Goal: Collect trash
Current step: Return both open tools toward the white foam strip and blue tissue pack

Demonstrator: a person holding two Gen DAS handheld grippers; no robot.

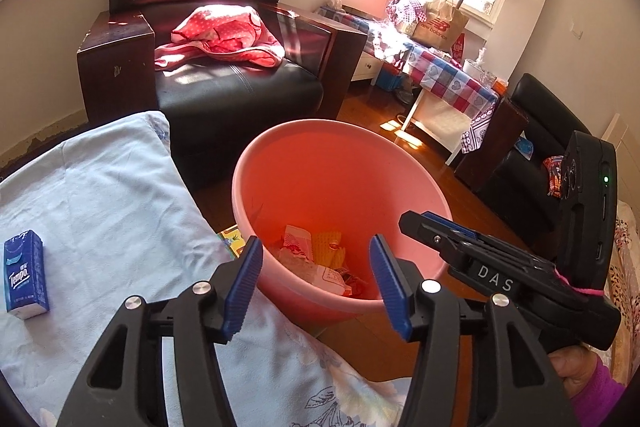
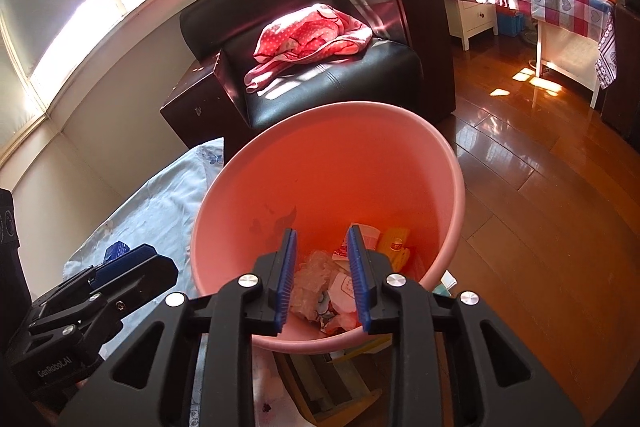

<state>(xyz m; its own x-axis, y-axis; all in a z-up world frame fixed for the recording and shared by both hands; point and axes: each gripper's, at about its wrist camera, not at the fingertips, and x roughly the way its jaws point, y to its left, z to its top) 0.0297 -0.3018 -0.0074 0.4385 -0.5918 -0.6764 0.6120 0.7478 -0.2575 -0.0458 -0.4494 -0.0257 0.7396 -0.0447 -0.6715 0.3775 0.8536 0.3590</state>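
Bin (image 2: pixel 440 155) mouth open above; armchair (image 2: pixel 320 95) close behind, bed (image 1: pixel 100 195) beside.

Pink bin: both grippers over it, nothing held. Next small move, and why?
Probably swing the left gripper back over the light blue sheet toward the Tempo tissue pack. Both grippers' fingers stand apart and empty above the pink bin, wrappers already lie inside, and the pack is the nearest loose item, if it counts as trash.

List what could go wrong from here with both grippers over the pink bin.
1. The pink bin stands tight against the bed's blue sheet; a bump from the left gripper or right gripper might tip it.
2. The Tempo tissue pack lies near; it might be binned by mistake.
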